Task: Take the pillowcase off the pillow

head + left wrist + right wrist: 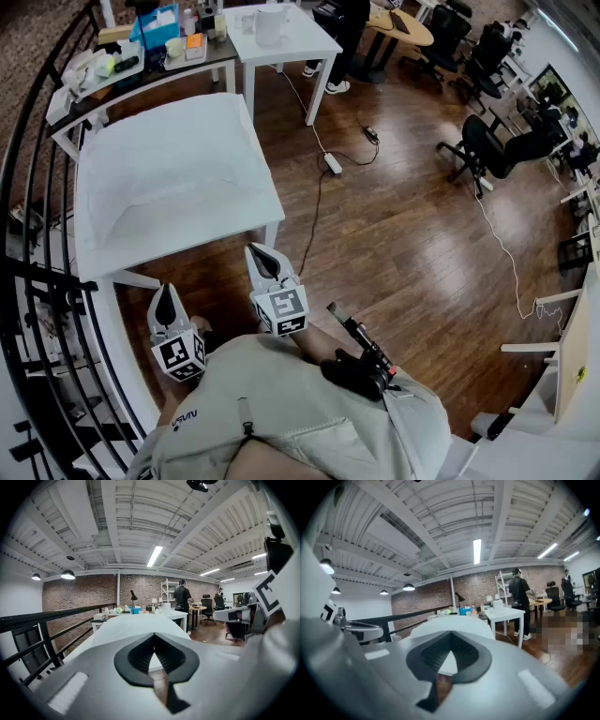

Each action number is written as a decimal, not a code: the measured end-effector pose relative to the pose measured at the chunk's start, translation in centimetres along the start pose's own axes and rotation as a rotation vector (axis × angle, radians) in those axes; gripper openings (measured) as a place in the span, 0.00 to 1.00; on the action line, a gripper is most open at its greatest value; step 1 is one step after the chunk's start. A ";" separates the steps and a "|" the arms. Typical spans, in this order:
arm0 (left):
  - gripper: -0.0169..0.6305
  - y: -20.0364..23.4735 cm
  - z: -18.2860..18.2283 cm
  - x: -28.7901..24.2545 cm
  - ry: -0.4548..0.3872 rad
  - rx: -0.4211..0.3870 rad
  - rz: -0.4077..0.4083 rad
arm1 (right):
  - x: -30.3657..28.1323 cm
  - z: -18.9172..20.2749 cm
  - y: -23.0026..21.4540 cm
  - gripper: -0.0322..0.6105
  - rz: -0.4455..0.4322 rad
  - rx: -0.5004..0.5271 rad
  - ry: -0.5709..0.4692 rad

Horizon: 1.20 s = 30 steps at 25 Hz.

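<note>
A white pillow in its white pillowcase (pixel 169 169) lies flat on a white table (pixel 267 211) ahead of me. It also shows as a white mound in the left gripper view (pixel 136 623) and the right gripper view (pixel 454 625). My left gripper (pixel 168 292) hangs short of the table's near edge, shut with nothing in it. My right gripper (pixel 257 250) sits just off the table's near right corner, also shut and empty. Neither touches the pillow.
A black railing (pixel 37 281) runs along the left. Behind the pillow table stand a cluttered desk (pixel 141 52) and a small white table (pixel 281 37). A cable and power strip (pixel 332 162) lie on the wooden floor to the right. Office chairs (pixel 487 150) stand far right.
</note>
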State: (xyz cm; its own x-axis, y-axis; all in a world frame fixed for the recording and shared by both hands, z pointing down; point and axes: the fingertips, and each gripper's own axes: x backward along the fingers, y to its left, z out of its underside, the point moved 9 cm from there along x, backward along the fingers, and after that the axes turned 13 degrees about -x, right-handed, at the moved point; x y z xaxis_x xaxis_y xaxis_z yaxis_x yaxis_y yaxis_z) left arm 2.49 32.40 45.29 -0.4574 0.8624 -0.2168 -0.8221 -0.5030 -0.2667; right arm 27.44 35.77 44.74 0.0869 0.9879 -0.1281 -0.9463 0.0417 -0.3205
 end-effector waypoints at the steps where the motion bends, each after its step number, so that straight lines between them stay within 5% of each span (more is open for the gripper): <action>1: 0.03 0.5 0.1 -0.5 -0.005 -0.001 0.007 | -0.5 0.0 0.3 0.05 0.002 0.004 0.001; 19: 0.04 18.0 0.5 -11.8 -0.093 0.001 0.142 | -16.1 -3.4 11.6 0.05 0.084 0.090 -0.048; 30: 0.04 21.5 0.3 -14.8 -0.030 0.035 0.066 | -22.8 -4.6 12.7 0.05 0.003 0.097 0.020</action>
State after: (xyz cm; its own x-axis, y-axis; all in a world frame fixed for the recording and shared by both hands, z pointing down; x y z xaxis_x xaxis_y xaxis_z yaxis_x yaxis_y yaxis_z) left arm -8.53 8.83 43.07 -0.5203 0.8292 -0.2043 -0.8012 -0.5567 -0.2193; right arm 14.92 13.06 39.25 0.0888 0.9850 -0.1477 -0.9723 0.0535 -0.2275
